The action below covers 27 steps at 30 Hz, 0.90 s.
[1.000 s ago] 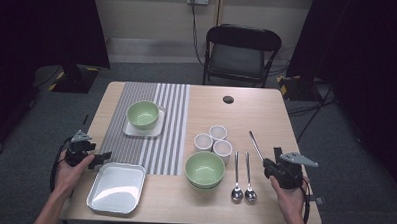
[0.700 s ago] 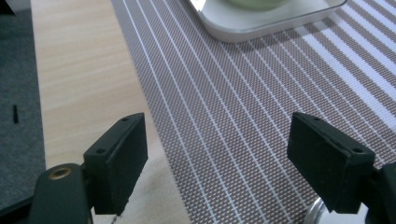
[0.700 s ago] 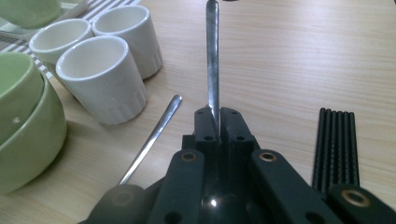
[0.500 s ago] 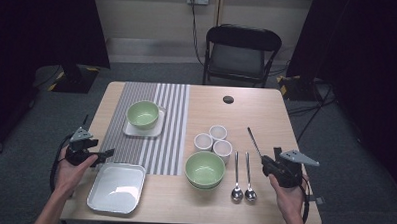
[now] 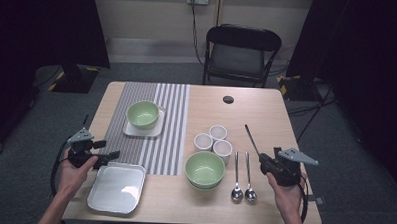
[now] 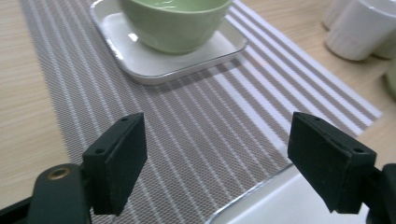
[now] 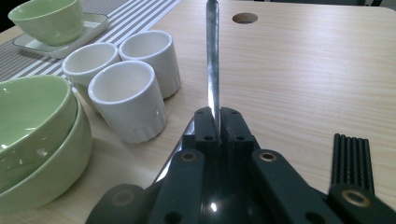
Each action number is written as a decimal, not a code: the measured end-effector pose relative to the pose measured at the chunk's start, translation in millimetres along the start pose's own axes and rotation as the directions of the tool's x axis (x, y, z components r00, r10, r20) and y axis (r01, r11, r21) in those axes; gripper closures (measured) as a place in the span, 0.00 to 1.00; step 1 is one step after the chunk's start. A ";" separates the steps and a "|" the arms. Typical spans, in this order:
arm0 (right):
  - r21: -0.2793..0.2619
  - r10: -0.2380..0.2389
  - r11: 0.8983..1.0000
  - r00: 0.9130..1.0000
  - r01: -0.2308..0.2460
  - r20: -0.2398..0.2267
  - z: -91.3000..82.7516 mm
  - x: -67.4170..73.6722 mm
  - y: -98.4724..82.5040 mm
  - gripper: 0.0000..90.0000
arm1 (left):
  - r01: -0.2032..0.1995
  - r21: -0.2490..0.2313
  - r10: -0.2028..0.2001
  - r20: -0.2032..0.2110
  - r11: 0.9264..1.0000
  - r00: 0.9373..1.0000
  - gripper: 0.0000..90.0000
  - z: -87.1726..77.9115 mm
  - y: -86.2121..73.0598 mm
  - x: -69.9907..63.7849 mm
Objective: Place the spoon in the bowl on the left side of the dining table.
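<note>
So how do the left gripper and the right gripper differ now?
The left gripper has its jaws wide open with nothing between them; the right gripper is shut on a thin metal utensil handle. The left one hangs over the striped placemat, the right one over bare wooden table. Both have black jaws.

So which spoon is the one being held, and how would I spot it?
Find the wooden table, then go to its right front part, where two spoons lie flat beside the stacked green bowls. Just right of them, the right gripper is shut on a third spoon. Its thin metal handle sticks out past the fingers instead of lying on the table.
</note>
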State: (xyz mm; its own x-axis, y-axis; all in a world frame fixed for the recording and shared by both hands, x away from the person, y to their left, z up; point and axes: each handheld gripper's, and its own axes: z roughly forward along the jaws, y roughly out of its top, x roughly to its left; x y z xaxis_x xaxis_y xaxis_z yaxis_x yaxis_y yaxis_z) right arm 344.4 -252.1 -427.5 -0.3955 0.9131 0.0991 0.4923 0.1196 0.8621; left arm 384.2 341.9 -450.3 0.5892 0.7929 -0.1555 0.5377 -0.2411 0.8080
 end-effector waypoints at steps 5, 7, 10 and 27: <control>-0.010 -0.007 1.000 1.000 0.007 -0.008 -0.5 4.6 2.4 0.96 | -0.061 0.012 0.060 0.017 0.998 0.998 0.22 -2.4 2.9 -14.9; -0.012 -0.009 1.000 1.000 0.009 -0.010 -1.1 5.4 2.5 0.96 | -0.086 0.024 0.085 0.027 0.996 0.996 0.22 -5.7 1.6 -19.7; -0.016 -0.010 1.000 1.000 0.010 -0.013 -2.0 6.4 2.0 0.96 | -0.098 0.011 0.097 0.045 0.995 0.994 0.21 -10.4 -3.4 -24.6; -0.032 -0.021 0.999 0.999 0.020 -0.024 -4.0 13.2 5.0 0.96 | -0.087 0.037 0.087 0.003 0.996 0.996 0.20 -26.2 -40.3 -6.2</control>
State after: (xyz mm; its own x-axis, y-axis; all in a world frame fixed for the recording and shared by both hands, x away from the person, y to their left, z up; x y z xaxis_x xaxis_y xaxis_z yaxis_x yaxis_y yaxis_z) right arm 338.5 -241.1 -419.9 -0.4245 0.9006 0.0931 0.4590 0.1255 0.8795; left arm 343.0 361.3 -467.1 0.6355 0.7672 -0.0866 0.5064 -0.3294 0.7969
